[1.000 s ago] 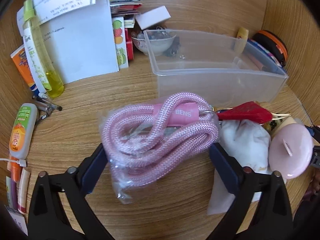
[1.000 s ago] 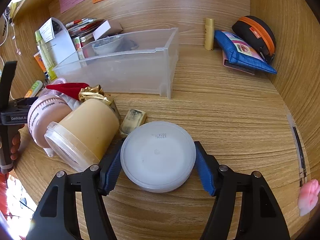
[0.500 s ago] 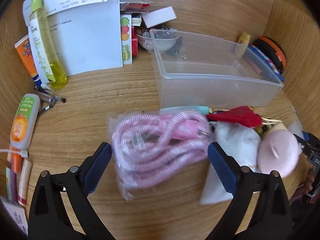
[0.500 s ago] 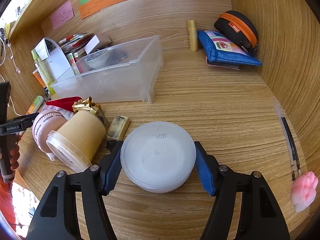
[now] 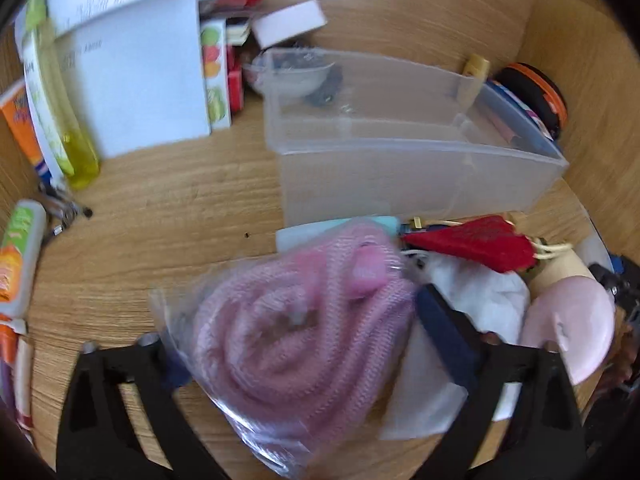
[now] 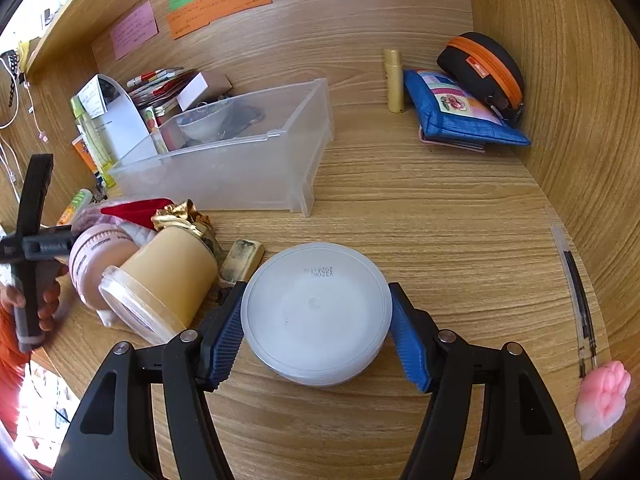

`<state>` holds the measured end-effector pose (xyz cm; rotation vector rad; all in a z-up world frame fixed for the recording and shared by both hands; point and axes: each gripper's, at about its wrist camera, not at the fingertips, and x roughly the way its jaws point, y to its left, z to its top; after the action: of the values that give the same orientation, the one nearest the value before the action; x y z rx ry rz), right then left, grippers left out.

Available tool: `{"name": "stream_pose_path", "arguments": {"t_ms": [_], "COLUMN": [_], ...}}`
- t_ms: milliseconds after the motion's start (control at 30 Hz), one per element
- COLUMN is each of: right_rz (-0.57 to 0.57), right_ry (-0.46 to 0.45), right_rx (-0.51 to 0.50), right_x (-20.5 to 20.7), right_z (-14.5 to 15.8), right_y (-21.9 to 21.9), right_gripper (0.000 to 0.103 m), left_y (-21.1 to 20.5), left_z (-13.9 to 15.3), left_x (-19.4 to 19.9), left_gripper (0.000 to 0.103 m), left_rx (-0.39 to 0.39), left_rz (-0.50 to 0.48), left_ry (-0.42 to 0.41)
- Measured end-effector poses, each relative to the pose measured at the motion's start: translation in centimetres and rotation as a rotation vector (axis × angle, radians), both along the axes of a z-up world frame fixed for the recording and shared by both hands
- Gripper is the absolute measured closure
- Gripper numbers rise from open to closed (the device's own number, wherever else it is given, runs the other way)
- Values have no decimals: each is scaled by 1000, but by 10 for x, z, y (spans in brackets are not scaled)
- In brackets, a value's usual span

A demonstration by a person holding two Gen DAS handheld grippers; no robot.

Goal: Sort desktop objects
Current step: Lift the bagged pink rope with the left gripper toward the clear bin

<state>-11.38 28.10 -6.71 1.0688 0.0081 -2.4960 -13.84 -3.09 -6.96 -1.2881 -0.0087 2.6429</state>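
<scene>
A bagged coil of pink rope [image 5: 304, 344] is seen near the front of a wooden desk [image 5: 168, 208], lying between the two fingers of the left gripper [image 5: 300, 344]. The picture is blurred, so it cannot be told whether the pads press on the bag. The jaws are spread wide and are closing around it, presumably so that it can be lifted and sorted.

Just beyond the rope, a clear plastic bin [image 5: 400, 168] is set toward the far side of the desk, open at the top and seemingly empty; it is probably meant to receive the sorted things. To the right of the rope, a red fabric piece [image 5: 472, 246], a white cloth bundle [image 5: 488, 300] and a pink round jar [image 5: 568, 336] are crowded together.

In the right wrist view, a white round lidded tub [image 6: 316, 312] is pinched between the blue pads of the right gripper [image 6: 316, 336], whose jaws are held about half open on its sides. The tub looks to be raised slightly off the desk, though this is not certain. To its left, a tan jar [image 6: 160, 280] is lying on its side. A blue pouch [image 6: 460, 120] is kept at the far right.
</scene>
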Motion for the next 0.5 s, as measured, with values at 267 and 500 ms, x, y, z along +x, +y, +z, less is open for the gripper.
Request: {"name": "stream_pose_path", "arguments": {"t_ms": [267, 500], "right_rz": [25, 56], "right_ry": [31, 49], "right_rx": [-3, -6], "right_x": [1, 0], "right_z": [9, 18], "right_y": [-4, -14], "right_gripper": [40, 40], "left_y": [4, 1], "left_z": [12, 23], "left_x": [37, 52], "left_gripper": [43, 61], "left_rx": [-128, -86], "left_rz": [41, 86], "left_ry": [146, 202]}}
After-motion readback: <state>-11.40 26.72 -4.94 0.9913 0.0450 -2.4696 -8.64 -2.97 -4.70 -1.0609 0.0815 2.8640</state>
